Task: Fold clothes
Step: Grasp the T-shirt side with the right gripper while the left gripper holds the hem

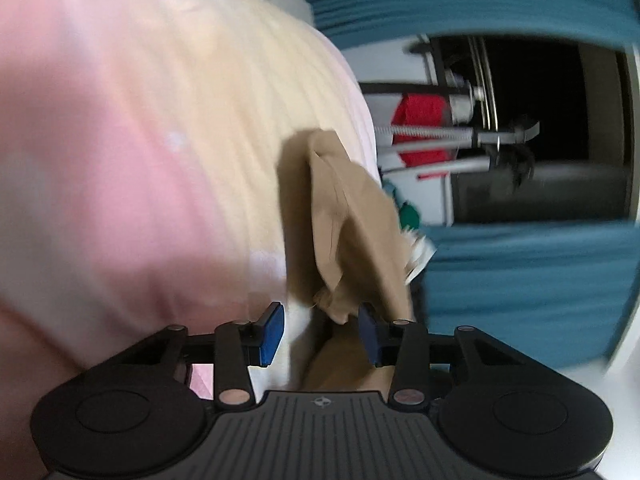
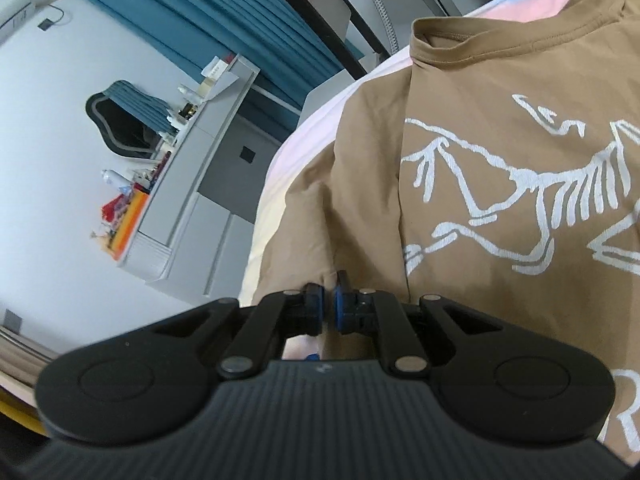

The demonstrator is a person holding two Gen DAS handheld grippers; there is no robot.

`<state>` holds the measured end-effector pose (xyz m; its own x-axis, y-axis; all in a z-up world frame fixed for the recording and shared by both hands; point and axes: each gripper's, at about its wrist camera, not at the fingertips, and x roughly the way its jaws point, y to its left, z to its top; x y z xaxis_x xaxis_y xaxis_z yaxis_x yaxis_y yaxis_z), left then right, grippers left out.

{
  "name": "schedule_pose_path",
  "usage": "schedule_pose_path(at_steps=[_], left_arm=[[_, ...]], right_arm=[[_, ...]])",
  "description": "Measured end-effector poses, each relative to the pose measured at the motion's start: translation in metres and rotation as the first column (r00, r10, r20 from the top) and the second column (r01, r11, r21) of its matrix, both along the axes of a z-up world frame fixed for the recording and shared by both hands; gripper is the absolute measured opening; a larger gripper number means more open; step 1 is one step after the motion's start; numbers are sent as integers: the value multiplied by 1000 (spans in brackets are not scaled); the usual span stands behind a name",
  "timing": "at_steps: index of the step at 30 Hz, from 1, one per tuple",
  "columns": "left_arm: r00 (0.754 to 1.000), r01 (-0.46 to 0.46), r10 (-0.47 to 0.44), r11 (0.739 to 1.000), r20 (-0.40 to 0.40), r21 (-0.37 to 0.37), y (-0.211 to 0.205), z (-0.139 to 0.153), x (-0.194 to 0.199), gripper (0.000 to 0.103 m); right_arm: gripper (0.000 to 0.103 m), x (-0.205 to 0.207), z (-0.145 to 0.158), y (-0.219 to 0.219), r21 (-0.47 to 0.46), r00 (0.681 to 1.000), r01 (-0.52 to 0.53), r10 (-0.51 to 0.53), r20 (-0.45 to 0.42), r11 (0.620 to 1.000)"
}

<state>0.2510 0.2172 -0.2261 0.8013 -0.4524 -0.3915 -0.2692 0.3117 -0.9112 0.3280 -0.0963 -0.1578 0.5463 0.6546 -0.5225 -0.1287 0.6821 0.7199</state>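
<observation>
A tan T-shirt (image 2: 500, 208) with a white skeleton print lies on a pale pink and cream bed sheet (image 2: 304, 140). My right gripper (image 2: 327, 312) is shut on a fold of the shirt's left side, near the sleeve. In the left wrist view, a bunched part of the tan shirt (image 1: 352, 232) hangs at the edge of the sheet (image 1: 140, 140). My left gripper (image 1: 320, 332) is open, its blue pads apart, with a tip of the cloth just between them near the right pad.
Teal curtains (image 1: 520, 280) hang beside the bed. A clothes rack with a red garment (image 1: 420, 120) stands behind. In the right wrist view a grey dresser (image 2: 192, 184) with bottles and a mirror stands against the white wall.
</observation>
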Motion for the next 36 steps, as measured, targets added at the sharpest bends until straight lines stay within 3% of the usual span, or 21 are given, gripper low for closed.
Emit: schedule_pose_path(at_steps=[4, 6, 8, 11, 14, 18, 21, 22, 23, 25, 27, 28, 29, 30, 32, 33, 34, 35, 36], left_arm=[[998, 18, -24, 993, 49, 115, -10, 1, 13, 44], [997, 18, -27, 993, 78, 113, -12, -1, 19, 44], [994, 33, -50, 985, 94, 170, -19, 1, 25, 41], [987, 69, -113, 936, 112, 344, -31, 13, 27, 3], [980, 62, -159, 810, 116, 583, -43, 33, 22, 3], [973, 105, -226, 581, 36, 807, -57, 53, 20, 3], [977, 124, -213, 474, -23, 872, -60, 56, 15, 6], [976, 136, -215, 465, -37, 875, -56, 55, 12, 7], [975, 150, -218, 471, -50, 869, -53, 55, 10, 9], [977, 161, -205, 524, -60, 836, -50, 58, 12, 14], [982, 165, -172, 613, -73, 773, -37, 64, 10, 25], [986, 155, -147, 679, -74, 717, -25, 66, 1, 33], [989, 138, -134, 767, -55, 626, -14, 65, -3, 49], [992, 120, -118, 843, -37, 525, -3, 65, -8, 60], [996, 82, -84, 959, -3, 271, 14, 54, -15, 74], [998, 64, -66, 990, 12, 124, 20, 45, -17, 87], [999, 46, -45, 999, 23, -24, 25, 36, -19, 92], [1000, 25, -22, 991, 21, -133, 26, 25, -21, 95], [1000, 12, -9, 984, 17, -176, 23, 17, -17, 96]], right_arm=[[9, -3, 2, 0, 25, 1000, -11, 11, 2, 1000], [9, -5, 4, 0, 34, 1000, -17, 16, 6, 999], [9, -7, 8, -1, 32, 1000, -20, 19, 17, 999], [9, -9, 13, -3, 15, 999, -24, 23, 35, 1000], [9, -9, 18, -6, -9, 998, -22, 23, 53, 1000], [6, -9, 22, -9, -37, 997, -17, 20, 68, 999], [6, -8, 23, -7, -56, 997, -29, 33, 70, 998], [6, -8, 23, -5, -62, 997, -34, 39, 74, 997], [6, -9, 22, -3, -68, 996, -40, 45, 78, 997], [6, -10, 21, 0, -78, 995, -43, 50, 84, 996], [6, -11, 19, 3, -84, 995, -38, 46, 87, 996], [5, -12, 18, 3, -84, 995, -35, 42, 87, 996], [5, -12, 17, 3, -79, 996, -31, 37, 83, 996], [5, -12, 17, 3, -74, 996, -27, 33, 81, 997], [5, -14, 17, 2, -75, 996, -26, 32, 85, 997], [5, -16, 17, 1, -77, 996, -26, 32, 88, 997], [5, -18, 17, 1, -78, 995, -26, 33, 90, 997], [5, -19, 17, 1, -77, 995, -28, 35, 91, 997], [5, -21, 17, 1, -76, 995, -30, 37, 93, 997]])
